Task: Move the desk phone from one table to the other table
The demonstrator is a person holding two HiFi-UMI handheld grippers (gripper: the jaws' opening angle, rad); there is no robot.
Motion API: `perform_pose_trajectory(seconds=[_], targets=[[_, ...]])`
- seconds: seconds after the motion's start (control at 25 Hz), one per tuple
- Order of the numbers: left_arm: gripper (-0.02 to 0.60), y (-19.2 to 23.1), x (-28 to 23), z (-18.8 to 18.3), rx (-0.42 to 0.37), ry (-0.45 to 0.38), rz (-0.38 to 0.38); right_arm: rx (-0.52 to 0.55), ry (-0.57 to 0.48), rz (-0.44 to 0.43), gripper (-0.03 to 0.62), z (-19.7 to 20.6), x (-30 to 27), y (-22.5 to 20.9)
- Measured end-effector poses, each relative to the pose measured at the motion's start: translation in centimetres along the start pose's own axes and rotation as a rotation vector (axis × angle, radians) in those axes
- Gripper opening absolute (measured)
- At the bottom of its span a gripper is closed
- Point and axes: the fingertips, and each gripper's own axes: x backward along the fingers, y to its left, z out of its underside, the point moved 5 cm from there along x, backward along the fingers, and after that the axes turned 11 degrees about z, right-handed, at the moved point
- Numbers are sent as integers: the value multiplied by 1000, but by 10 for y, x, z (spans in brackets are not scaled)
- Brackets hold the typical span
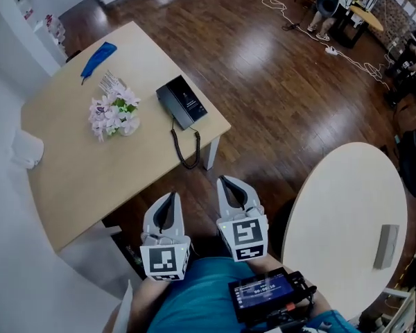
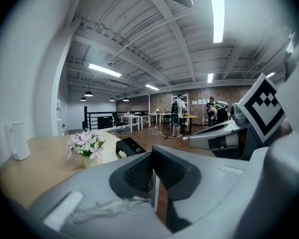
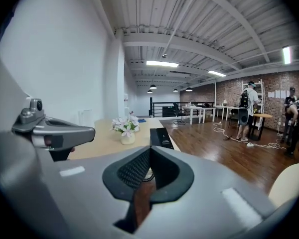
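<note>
The rigid, probably light desk phone [image 1: 182, 103] wants a hold on both sides; left tongs [image 1: 169, 198] and right tongs [image 1: 227, 183] are clenched empty.

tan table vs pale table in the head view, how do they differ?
Shape: the tan table is rectangular; the pale table is round.
Colour: the tan table is light wood-toned; the pale table is off-white.
Load: the tan table carries the desk phone and a flower vase; the pale table shows just a grey block.
Shared: both stand on the dark wood floor.
</note>
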Motion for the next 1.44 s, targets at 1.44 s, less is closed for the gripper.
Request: perform_pose_trajectory(seconds=[1.44], targets=[[12, 9, 21, 27, 42, 28, 40, -11, 22, 19, -9, 19, 25, 27]])
